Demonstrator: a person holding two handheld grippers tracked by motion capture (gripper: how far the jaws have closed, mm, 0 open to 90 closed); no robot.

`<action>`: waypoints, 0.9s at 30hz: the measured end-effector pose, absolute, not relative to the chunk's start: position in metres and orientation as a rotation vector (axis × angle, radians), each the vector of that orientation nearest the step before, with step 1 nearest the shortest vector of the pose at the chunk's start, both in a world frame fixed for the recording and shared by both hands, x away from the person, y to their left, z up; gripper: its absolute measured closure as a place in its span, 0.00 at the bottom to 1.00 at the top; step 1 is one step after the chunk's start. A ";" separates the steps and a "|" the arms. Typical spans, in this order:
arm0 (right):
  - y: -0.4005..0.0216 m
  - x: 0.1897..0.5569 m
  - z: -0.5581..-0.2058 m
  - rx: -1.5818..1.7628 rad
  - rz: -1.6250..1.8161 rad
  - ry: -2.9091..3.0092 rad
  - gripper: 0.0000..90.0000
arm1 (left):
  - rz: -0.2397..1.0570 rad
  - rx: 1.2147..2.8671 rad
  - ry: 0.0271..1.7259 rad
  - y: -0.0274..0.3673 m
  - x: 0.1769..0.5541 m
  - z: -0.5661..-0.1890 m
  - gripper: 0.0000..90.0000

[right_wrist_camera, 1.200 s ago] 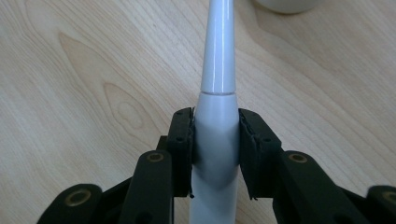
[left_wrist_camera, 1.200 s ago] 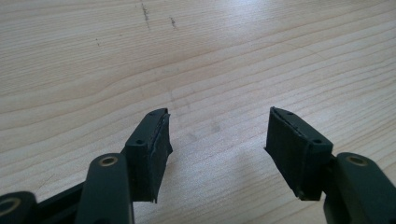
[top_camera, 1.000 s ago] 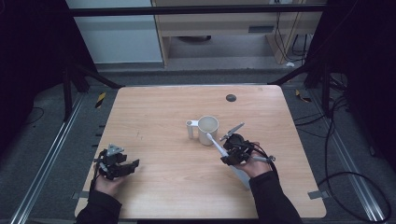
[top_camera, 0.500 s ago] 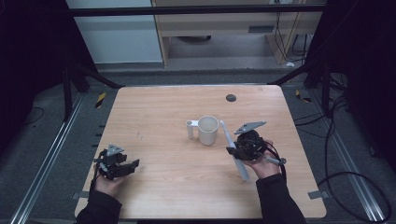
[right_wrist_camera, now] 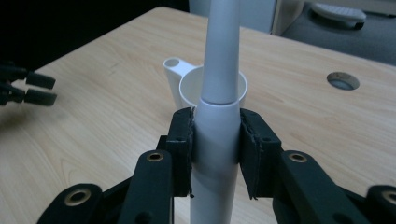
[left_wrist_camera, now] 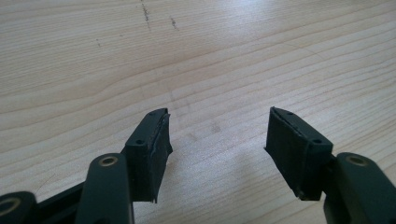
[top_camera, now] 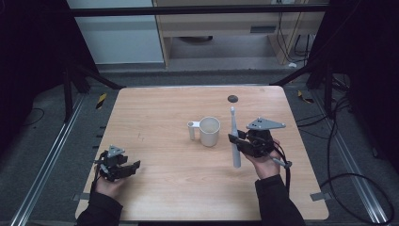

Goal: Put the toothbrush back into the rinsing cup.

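The right hand-held gripper (top_camera: 236, 141) is clamped on a white electric toothbrush (top_camera: 234, 136), its two pads pressed against the handle just below the joint where the slimmer neck begins. A second ago the toothbrush lay slanted in that grip, close against the white cup (top_camera: 209, 131); now it stands nearly upright, head toward twelve o'clock in the high view, and the hand has drawn off to the cup's three o'clock side and lifted a little. In the right gripper view the toothbrush (right_wrist_camera: 215, 116) rises straight between the jaws with the cup (right_wrist_camera: 187, 88) directly behind it, its handle tab pointing toward the left hand.

That change suggests the brush has been picked up and squared off, ready to go into the cup. What remains, by my reading, is carrying it over the rim and lowering it in; it looks well lined up for that.

The left hand-held gripper (top_camera: 129, 165) rests low at about seven o'clock on the counter (top_camera: 155, 108), in the same spot as before, jaws apart with nothing but bare wood (left_wrist_camera: 215, 65) between them.
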State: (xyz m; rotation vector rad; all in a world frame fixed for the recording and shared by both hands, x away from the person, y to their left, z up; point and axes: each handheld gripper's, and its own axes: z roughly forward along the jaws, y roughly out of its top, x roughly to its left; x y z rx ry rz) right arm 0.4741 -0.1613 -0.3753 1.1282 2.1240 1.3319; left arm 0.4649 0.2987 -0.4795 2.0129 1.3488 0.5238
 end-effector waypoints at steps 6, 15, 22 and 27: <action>-0.158 0.477 -0.368 1.121 1.420 2.034 0.75 | 0.527 2.010 1.349 0.299 0.465 -0.479 0.43; -0.147 0.483 -0.355 1.087 1.525 1.955 0.75 | 0.530 2.008 1.348 0.299 0.465 -0.479 0.43; -0.136 0.493 -0.349 1.081 1.588 1.910 0.75 | 0.528 2.005 1.350 0.299 0.465 -0.479 0.43; -0.126 0.504 -0.344 1.077 1.634 1.870 0.75 | 0.527 2.005 1.351 0.299 0.465 -0.479 0.43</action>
